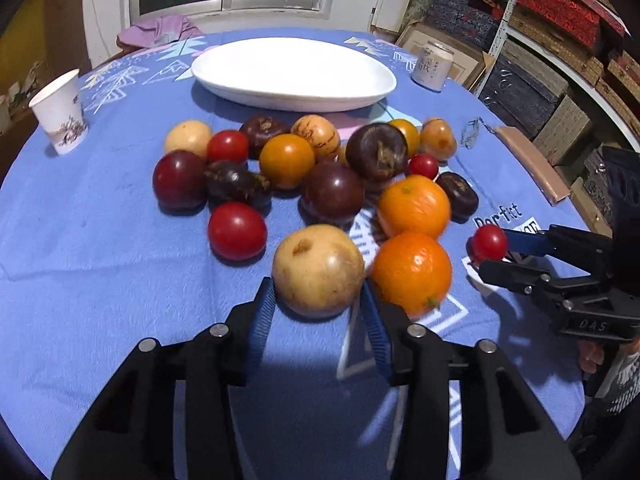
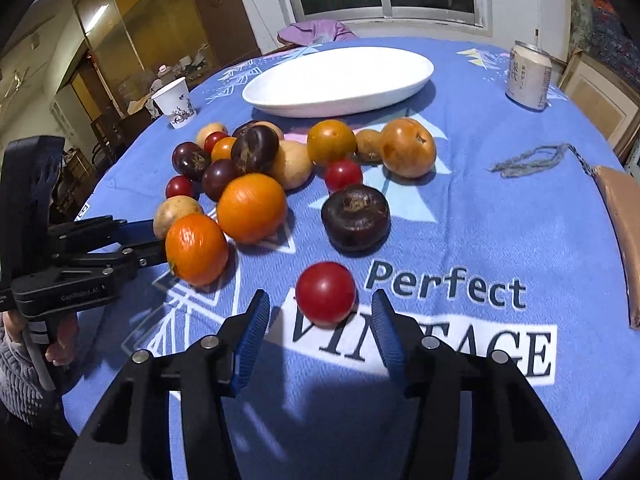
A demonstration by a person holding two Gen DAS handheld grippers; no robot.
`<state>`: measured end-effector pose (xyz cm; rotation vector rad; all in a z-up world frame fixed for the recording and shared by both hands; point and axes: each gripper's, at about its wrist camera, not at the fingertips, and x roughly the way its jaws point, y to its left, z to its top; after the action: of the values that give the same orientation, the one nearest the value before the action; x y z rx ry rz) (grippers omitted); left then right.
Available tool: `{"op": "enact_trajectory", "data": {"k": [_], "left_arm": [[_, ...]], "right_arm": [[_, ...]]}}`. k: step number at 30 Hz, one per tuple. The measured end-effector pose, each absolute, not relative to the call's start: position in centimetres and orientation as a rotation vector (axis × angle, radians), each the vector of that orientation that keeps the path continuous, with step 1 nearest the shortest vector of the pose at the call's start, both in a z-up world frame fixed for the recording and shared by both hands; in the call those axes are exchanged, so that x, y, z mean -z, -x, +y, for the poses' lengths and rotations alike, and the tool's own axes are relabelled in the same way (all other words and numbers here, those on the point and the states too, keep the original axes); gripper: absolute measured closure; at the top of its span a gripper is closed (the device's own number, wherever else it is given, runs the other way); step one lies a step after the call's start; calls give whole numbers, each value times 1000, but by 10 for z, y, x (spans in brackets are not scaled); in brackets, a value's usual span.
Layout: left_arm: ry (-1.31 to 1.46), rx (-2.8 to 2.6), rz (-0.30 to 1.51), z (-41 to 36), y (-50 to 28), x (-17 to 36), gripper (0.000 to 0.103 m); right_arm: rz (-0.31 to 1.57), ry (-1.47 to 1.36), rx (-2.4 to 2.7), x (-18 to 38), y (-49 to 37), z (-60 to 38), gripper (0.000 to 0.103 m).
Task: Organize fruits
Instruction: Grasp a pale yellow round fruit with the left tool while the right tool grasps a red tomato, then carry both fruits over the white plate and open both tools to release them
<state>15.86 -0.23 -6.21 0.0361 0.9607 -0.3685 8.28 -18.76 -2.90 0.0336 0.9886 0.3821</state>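
Several fruits lie heaped on the blue tablecloth [image 1: 100, 280] in front of an oval white plate [image 1: 294, 74] that has nothing on it. Among them are oranges [image 1: 412, 272], red tomatoes [image 1: 237, 231], dark purple fruits [image 1: 332, 194] and pale yellow ones. My left gripper [image 1: 318, 292] has its blue pads against both sides of the nearest pale yellow fruit [image 1: 318, 270], which rests on the cloth. The right gripper [image 2: 320, 304] stands open around a small red tomato [image 2: 326, 292], with a gap on each side. The left wrist view shows that tomato [image 1: 489, 242] at the right gripper's tips.
A paper cup [image 1: 60, 114] stands at the table's left edge and a drink can [image 1: 432, 66] at the back right. A brown flat packet [image 2: 622, 236] and a grey tassel [image 2: 528, 164] lie on the right. Shelves of boxes [image 1: 560, 40] flank the table. A person's hand [image 2: 60, 344] holds the left gripper.
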Motion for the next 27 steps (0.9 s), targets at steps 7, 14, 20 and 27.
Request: {"op": "enact_trajectory", "data": {"k": [7, 14, 20, 27], "left_arm": [[-48, 362, 920, -4, -159, 62, 56], [-44, 357, 896, -3, -152, 60, 58], [-20, 322, 843, 9, -139, 46, 58], [-18, 262, 778, 25, -153, 1, 58]], "right_arm": [[984, -39, -402, 30, -87, -186, 49], [990, -94, -410, 32, -93, -192, 73], [989, -115, -419, 32, -90, -195, 73], [909, -82, -416, -7, -90, -200, 74]]}}
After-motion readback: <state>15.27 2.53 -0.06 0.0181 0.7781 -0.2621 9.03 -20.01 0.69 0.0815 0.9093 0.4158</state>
